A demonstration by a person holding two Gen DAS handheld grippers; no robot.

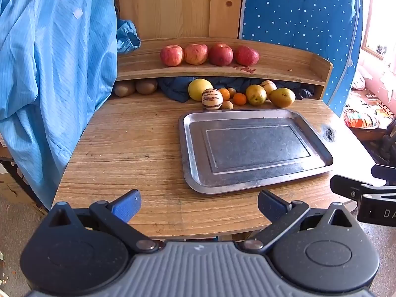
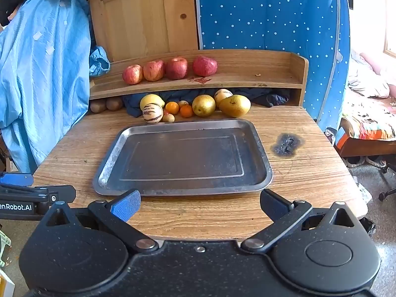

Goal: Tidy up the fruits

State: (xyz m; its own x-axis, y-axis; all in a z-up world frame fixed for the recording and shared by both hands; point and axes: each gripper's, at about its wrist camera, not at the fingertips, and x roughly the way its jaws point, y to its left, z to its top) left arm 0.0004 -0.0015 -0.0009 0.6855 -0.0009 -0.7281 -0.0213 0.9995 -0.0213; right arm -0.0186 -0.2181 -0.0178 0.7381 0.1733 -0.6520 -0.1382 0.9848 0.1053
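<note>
An empty metal tray (image 1: 195, 148) (image 2: 111, 158) lies on the wooden table. Behind it is a cluster of fruit: a striped melon (image 1: 212, 99) (image 2: 152, 113), a yellow citrus (image 1: 199, 88) (image 2: 151, 100), small oranges (image 1: 239, 99) (image 2: 186, 111), a green-yellow pear (image 1: 256, 94) (image 2: 203, 105) and a mango (image 1: 282, 97) (image 2: 235, 105). Several red apples (image 1: 195, 54) (image 2: 153, 70) sit in a row on the raised shelf. My left gripper (image 1: 199, 204) and right gripper (image 2: 200, 204) hover open over the table's near edge, nothing between their fingers.
Two kiwis (image 1: 135, 87) (image 2: 106, 104) rest under the shelf at the left. A blue garment (image 1: 49, 74) (image 2: 42, 74) hangs by the table's left side. A burn mark (image 2: 285, 144) scars the table right of the tray. Dark cloth (image 1: 175, 87) lies under the shelf.
</note>
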